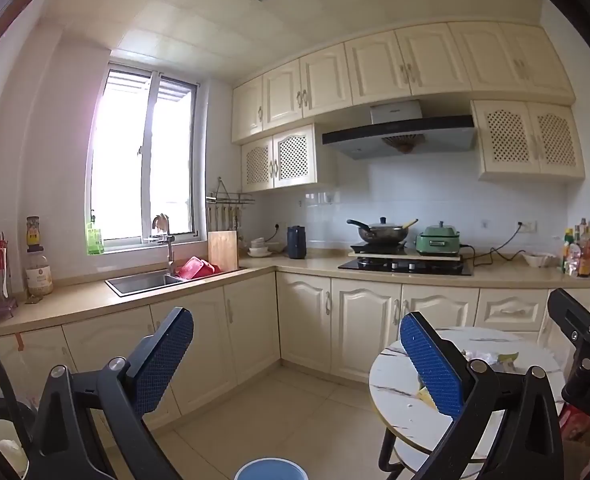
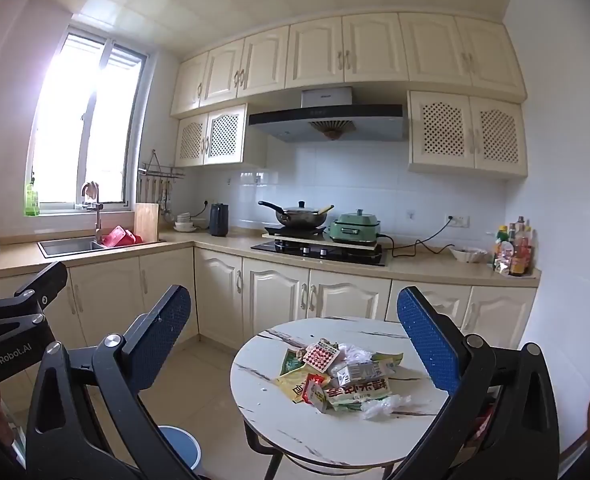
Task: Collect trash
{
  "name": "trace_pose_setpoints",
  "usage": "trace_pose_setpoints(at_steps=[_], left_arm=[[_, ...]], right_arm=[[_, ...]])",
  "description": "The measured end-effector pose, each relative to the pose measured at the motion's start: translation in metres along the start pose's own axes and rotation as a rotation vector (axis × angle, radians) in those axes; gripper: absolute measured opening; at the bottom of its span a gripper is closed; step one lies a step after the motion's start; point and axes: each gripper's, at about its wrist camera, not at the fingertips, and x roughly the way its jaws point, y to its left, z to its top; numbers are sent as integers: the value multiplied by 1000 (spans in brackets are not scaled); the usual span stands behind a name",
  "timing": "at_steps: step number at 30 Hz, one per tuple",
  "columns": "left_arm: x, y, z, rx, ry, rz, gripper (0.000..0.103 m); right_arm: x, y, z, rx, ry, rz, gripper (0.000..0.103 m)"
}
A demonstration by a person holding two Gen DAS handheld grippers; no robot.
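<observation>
Grippers were my starting point: my right gripper (image 2: 295,344) hung with its blue pads spread wide and nothing between them, and my left gripper (image 1: 297,360) was equally spread and empty beside it. Just beyond the right one sat the round marble table (image 2: 279,432), and on it lay the trash pile (image 2: 343,376) of crumpled wrappers, packets and clear plastic, with a blue bin (image 2: 179,444) on the floor to the table's left. I judged the best approach was to lower the right pads around one top wrapper, pinch firmly without scattering the rest, then carry it to the bin.
</observation>
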Motion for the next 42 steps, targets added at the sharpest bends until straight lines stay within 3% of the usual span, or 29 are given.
trace_pose_setpoints(at_steps=[42], left_arm=[[3,-14,-1,13,15,-1,102]], right_arm=[[9,1,-11,9,33,14,103]])
